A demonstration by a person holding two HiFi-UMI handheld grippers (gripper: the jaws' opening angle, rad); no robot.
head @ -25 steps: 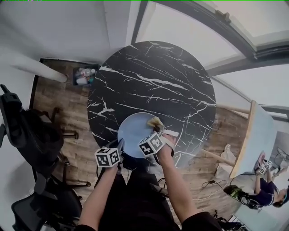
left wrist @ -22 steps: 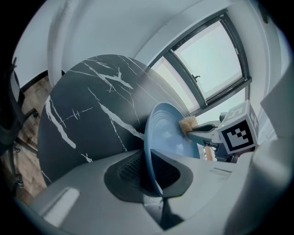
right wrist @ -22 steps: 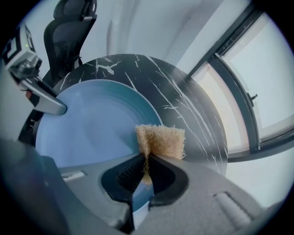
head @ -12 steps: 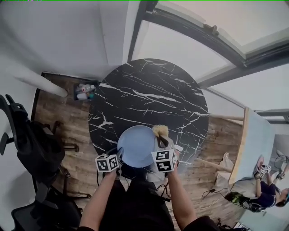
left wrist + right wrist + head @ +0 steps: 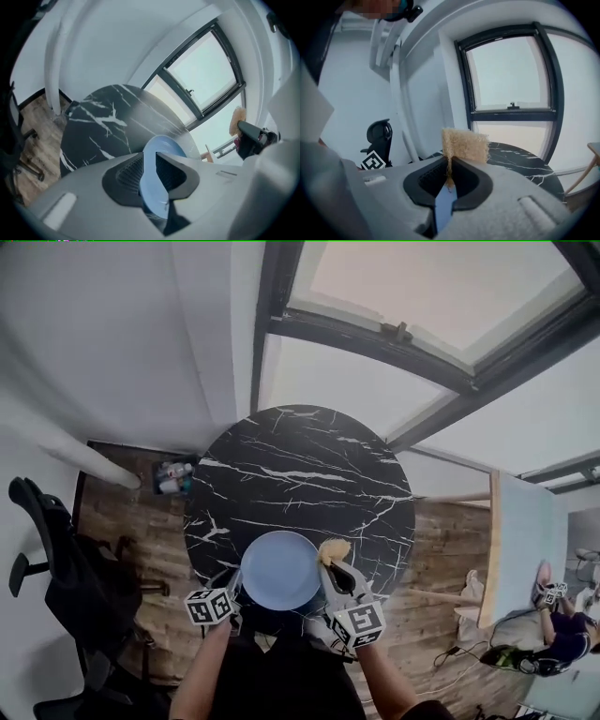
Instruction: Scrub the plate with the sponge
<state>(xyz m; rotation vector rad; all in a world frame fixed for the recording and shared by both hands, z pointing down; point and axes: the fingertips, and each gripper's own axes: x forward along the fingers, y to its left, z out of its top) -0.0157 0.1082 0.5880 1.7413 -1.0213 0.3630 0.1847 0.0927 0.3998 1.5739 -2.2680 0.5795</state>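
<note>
A light-blue plate (image 5: 279, 570) lies at the near edge of the round black marble table (image 5: 309, 474). My left gripper (image 5: 234, 585) is at the plate's near-left rim. In the left gripper view the plate (image 5: 157, 159) stands edge-on between the jaws of that gripper (image 5: 149, 161), which are opening and no longer seem to press on it. My right gripper (image 5: 336, 568) is shut on a tan sponge (image 5: 335, 550) at the plate's right rim. In the right gripper view the sponge (image 5: 464, 144) sticks up out of the gripper (image 5: 449, 165), and blue plate shows through the gap below.
Black office chairs (image 5: 56, 549) stand on the wooden floor at the left. A dark box of bottles (image 5: 173, 476) sits by the table's far-left side, near a white pipe (image 5: 84, 460). A pale board (image 5: 520, 549) leans at the right; a person (image 5: 562, 634) sits beyond it.
The right gripper has swung from over the plate to its right side, the sponge staying at the rim. The left gripper stays at the near-left rim. The head view has tilted up.
</note>
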